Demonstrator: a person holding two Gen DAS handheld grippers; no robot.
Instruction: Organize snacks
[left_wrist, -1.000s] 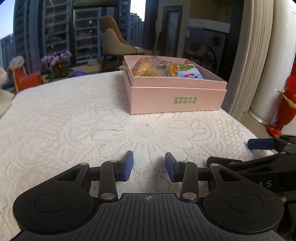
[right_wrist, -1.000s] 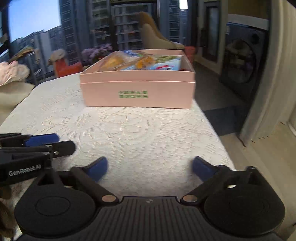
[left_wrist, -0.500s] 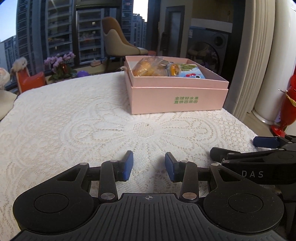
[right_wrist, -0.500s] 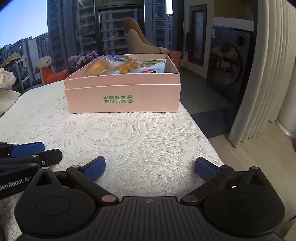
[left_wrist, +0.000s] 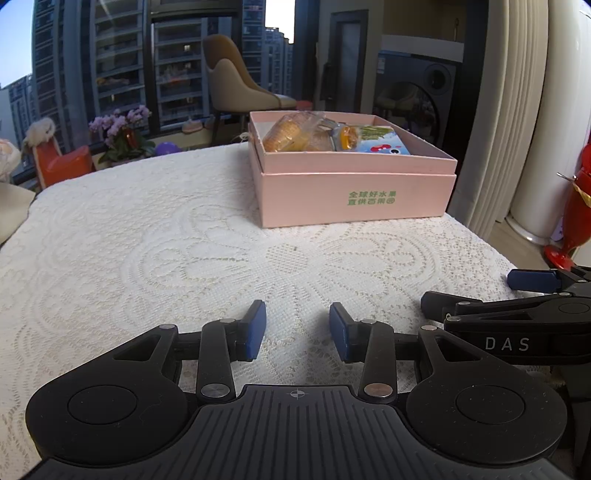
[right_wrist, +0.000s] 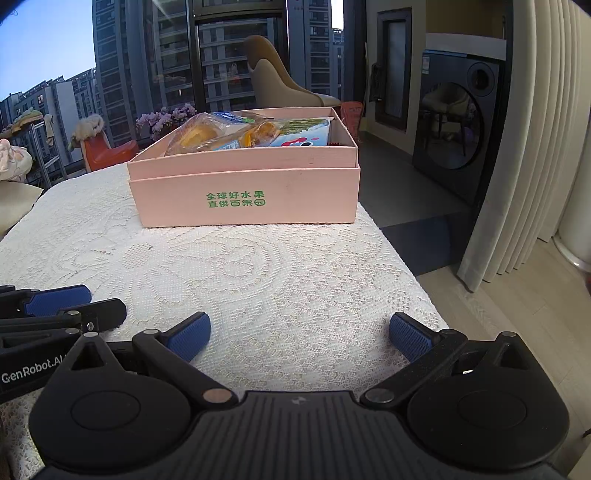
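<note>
My left gripper (left_wrist: 297, 328) hovers low over the lace tablecloth (left_wrist: 147, 240), jaws parted a modest gap with nothing between the blue pads. My right gripper (right_wrist: 299, 336) sits beside it near the table's right edge, spread much wider and just as empty.

Ahead of both, toward the far right corner of the table, stands the pink box (right_wrist: 243, 195), lid off and seated under its base, green lettering on the front wall. The snacks are all inside it: a clear-wrapped bun (right_wrist: 199, 134) leaning at the left, a second wrapped pastry (right_wrist: 258, 134) in the middle, and a flat blue-and-white packet (right_wrist: 306, 133) on the right. I see no loose snacks on the cloth in either view.

How will these handle? My read is light and soft. The bun will crush if I squeeze its middle, and the film looks slick and crinkly, so I'd pinch the sealed end of the wrapper, not the bread. The flat packet looks stiffer; its exposed edge near the box wall seems the best purchase. The cardboard box is probably light enough to skid on the lace if I nudge it, so steadying a wall with one gripper makes sense.
</note>
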